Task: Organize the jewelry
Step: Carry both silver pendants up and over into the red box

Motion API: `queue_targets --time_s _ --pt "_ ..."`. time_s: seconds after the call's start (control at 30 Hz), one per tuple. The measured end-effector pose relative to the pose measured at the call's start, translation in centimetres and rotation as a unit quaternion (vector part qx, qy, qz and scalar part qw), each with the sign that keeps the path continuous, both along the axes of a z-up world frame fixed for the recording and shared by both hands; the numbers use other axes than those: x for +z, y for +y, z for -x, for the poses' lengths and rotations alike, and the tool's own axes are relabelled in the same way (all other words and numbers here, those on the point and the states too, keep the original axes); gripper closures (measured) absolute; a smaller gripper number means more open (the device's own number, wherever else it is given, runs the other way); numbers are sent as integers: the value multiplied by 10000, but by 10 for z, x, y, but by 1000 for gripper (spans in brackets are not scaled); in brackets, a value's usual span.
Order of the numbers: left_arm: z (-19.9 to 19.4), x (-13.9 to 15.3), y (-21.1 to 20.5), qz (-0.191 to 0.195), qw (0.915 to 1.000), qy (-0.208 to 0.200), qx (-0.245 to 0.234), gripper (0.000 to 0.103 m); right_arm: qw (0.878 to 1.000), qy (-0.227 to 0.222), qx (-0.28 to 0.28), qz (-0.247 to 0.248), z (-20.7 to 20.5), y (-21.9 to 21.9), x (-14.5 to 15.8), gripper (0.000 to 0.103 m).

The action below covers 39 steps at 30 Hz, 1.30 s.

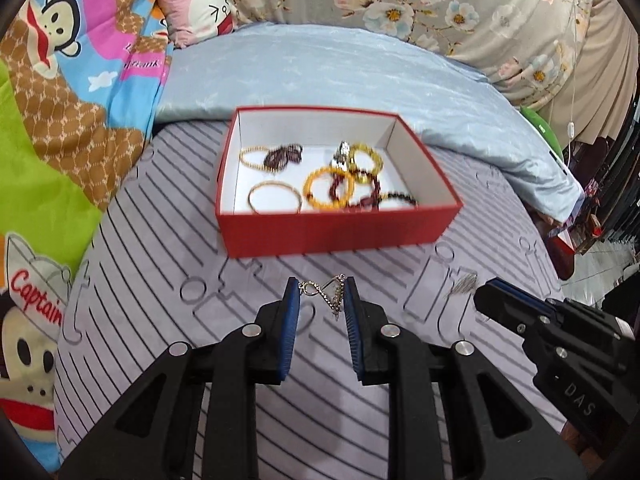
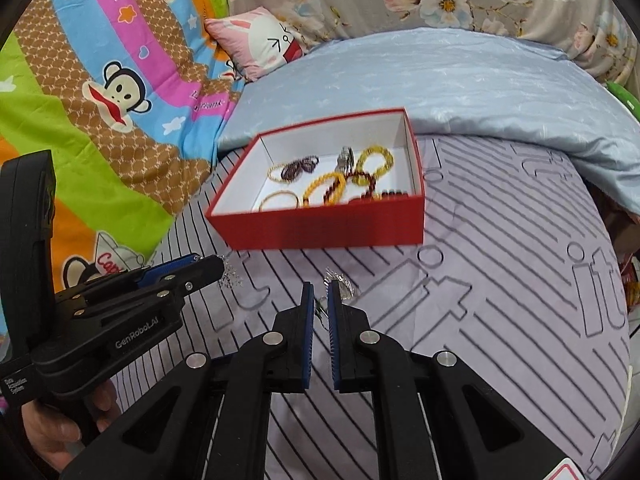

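A red box (image 1: 340,232) with a white inside holds several bracelets (image 1: 330,186); it also shows in the right wrist view (image 2: 320,228). My left gripper (image 1: 322,294) is open around a thin gold chain piece (image 1: 332,292) lying on the striped bedsheet, the fingers on each side of it. In the right wrist view the left gripper (image 2: 212,270) is near a sparkly chain (image 2: 230,278). My right gripper (image 2: 320,296) is nearly shut, its pads around a silvery jewelry piece (image 2: 340,284). In the left wrist view the right gripper (image 1: 484,294) is beside that silvery piece (image 1: 464,282).
The box sits on a lilac striped sheet (image 1: 160,280). A light blue quilt (image 1: 320,68) lies behind it. A colourful cartoon blanket (image 1: 60,120) is on the left, a pink pillow (image 1: 196,4) behind. The bed's right edge drops toward floor clutter (image 1: 592,216).
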<state>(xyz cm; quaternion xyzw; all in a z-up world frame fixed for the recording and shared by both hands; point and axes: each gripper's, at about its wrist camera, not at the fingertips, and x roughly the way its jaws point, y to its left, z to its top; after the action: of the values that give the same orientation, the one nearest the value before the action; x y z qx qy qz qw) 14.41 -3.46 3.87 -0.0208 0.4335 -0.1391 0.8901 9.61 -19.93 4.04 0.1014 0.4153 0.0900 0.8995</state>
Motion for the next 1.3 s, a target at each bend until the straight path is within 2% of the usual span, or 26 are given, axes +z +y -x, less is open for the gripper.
queue_targets --time_s 0.4,0.53,0.6,0.73,0.9,1.13,1.17,1.23,1.3 --pt "-68 29 -2 61 9992 -351 183 81 9985 -538 -5 133 -72 -4 39 97" --pt "-73 38 4 141 9986 -447 246 81 9983 -568 -56 123 -75 -10 40 97" --pt "-70 36 8 184 9986 -414 263 81 9991 -409 -77 95 -69 -14 28 97" --pt "-59 22 17 227 9989 -255 318 81 9999 55 -132 21 -49 -19 -10 79" --pt "-39 4 23 198 9992 -36 344 81 9981 590 -11 157 -31 -7 -60 68" --pt "-23 -12 30 208 9988 200 397 81 9969 693 -33 360 -37 4 -82 68" --pt "-22 -13 30 208 9987 219 401 81 9968 688 -22 416 -38 6 -82 69" --pt "-22 -16 32 208 9986 252 422 81 9963 649 -30 569 -39 8 -82 79" --pt "-21 -17 32 218 9985 278 427 81 9956 609 -37 715 -38 9 -82 82"
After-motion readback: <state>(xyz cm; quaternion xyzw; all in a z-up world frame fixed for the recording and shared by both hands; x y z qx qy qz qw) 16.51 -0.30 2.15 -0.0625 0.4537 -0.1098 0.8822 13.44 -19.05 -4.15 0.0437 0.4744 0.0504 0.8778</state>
